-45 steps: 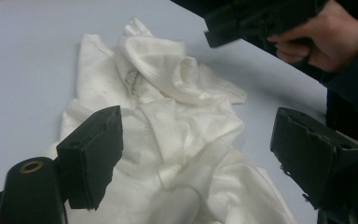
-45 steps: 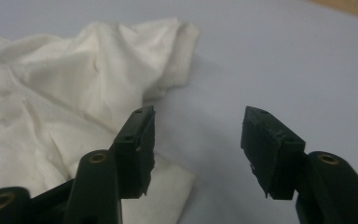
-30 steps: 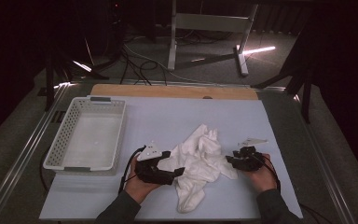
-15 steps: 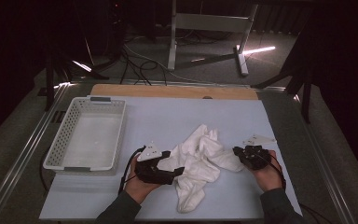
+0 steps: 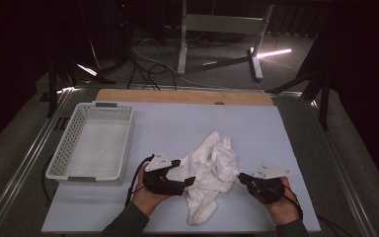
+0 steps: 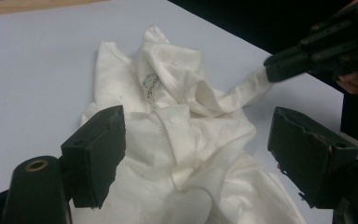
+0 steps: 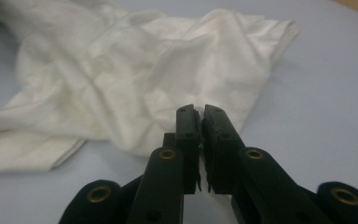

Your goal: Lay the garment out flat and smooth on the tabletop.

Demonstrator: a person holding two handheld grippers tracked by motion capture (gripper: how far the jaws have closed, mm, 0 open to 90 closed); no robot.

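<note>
A crumpled white garment (image 5: pixel 209 168) lies on the pale table cover (image 5: pixel 187 123) between my two hands. My left gripper (image 5: pixel 188 180) rests at the garment's left side. In the left gripper view its jaws (image 6: pixel 198 128) stand wide open over the fabric (image 6: pixel 168 93), and neither pad presses on it. My right gripper (image 5: pixel 240 176) is shut on the garment's right edge, with a sliver of white cloth (image 7: pixel 121 70) pinched between its tips (image 7: pixel 199 112). From the left gripper view, a strip of fabric runs taut to the right gripper (image 6: pixel 272 70).
A white perforated basket (image 5: pixel 123 148) stands at the left of the table, with nothing in it. A wooden strip (image 5: pixel 182 96) runs along the far edge. Beyond the table are a dark floor with cables and a metal stand.
My right gripper closed on the garment's right edge and moved right and a little up, drawing a strip of fabric out. The left gripper stayed put.
</note>
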